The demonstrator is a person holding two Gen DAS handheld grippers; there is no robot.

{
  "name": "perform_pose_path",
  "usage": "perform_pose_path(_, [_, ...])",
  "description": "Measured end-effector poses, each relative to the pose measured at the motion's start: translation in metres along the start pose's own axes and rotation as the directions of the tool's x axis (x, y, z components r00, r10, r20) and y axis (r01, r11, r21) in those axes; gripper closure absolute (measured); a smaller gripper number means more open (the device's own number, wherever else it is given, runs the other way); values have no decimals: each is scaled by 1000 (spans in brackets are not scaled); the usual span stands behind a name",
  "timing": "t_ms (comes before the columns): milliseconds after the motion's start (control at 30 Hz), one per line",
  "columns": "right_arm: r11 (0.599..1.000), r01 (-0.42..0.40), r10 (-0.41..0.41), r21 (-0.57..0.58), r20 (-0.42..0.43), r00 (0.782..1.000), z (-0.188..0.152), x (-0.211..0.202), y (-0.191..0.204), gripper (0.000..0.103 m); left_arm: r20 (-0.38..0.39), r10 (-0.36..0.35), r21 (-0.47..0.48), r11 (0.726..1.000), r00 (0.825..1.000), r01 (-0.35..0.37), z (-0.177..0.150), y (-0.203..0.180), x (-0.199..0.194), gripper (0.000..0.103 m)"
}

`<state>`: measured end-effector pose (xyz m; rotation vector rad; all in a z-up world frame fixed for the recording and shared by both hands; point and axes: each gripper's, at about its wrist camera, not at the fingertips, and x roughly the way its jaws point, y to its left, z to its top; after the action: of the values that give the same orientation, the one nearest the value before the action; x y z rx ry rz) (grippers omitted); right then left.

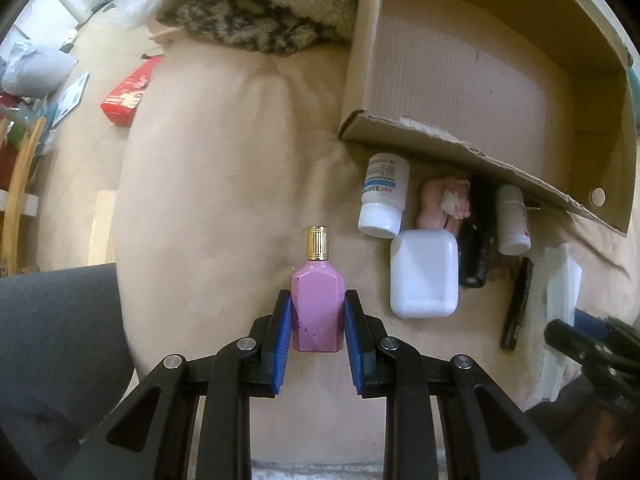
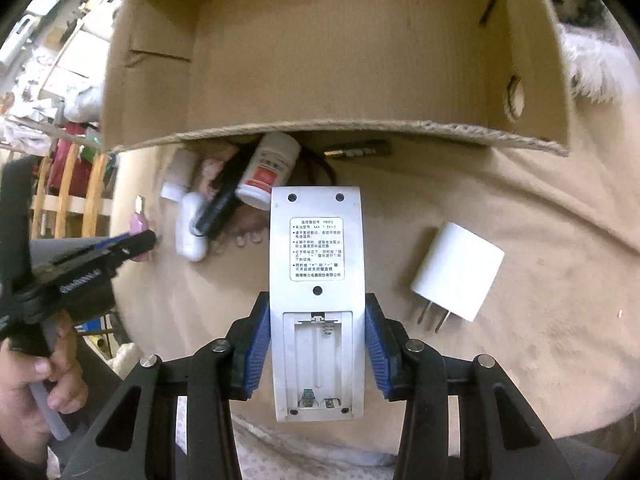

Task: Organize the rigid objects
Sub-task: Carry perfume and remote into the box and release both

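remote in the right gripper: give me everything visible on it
The remote is a long white plastic slab seen from its back, lying lengthwise between the right gripper's blue pads, which close on its long edges. Its battery cover is missing: the open bay shows a spring and metal contacts, no batteries. Above the bay sits a dark round spot, then a printed label of small text, and two dark screw holes near the far end. That end points toward the cardboard box. The beige cushion lies behind it; whether they touch is unclear.

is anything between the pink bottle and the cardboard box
Nothing visible blocks it. The left claw holds the pink bottle over bare cushion, and the cardboard box stands open, up and to the right. The small items lie off to its right.
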<state>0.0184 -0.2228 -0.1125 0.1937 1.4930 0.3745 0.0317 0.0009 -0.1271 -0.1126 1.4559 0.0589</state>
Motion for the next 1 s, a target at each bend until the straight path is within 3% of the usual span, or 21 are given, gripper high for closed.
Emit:
perform_pose_path(133, [1000,0,1,-15,50,999,4,-10,6,57,34,1,-10,1000,999,0,-7,2,-18,80])
perform_pose_path(300, [999,-24,29,-36,149,988,8,-41,12,57,136,8,19,1000,991,-11,-10,-5,-56,80])
perform_pose_path(600, [998,-43,55,-46,308,950,40,-91,9,57,262,-35,106,994,964,8,29,-45,-114,80])
perform_pose_path(833, [998,-37,51,-41,404,913,91,-107,6,57,317,-42,183,983,948,-18,78,-77,-110,80])
perform_pose_path(1000, [999,-41,47,-25,396,917,126,-88,-4,57,303,-21,235,971,953,-53,96,-100,-85,80])
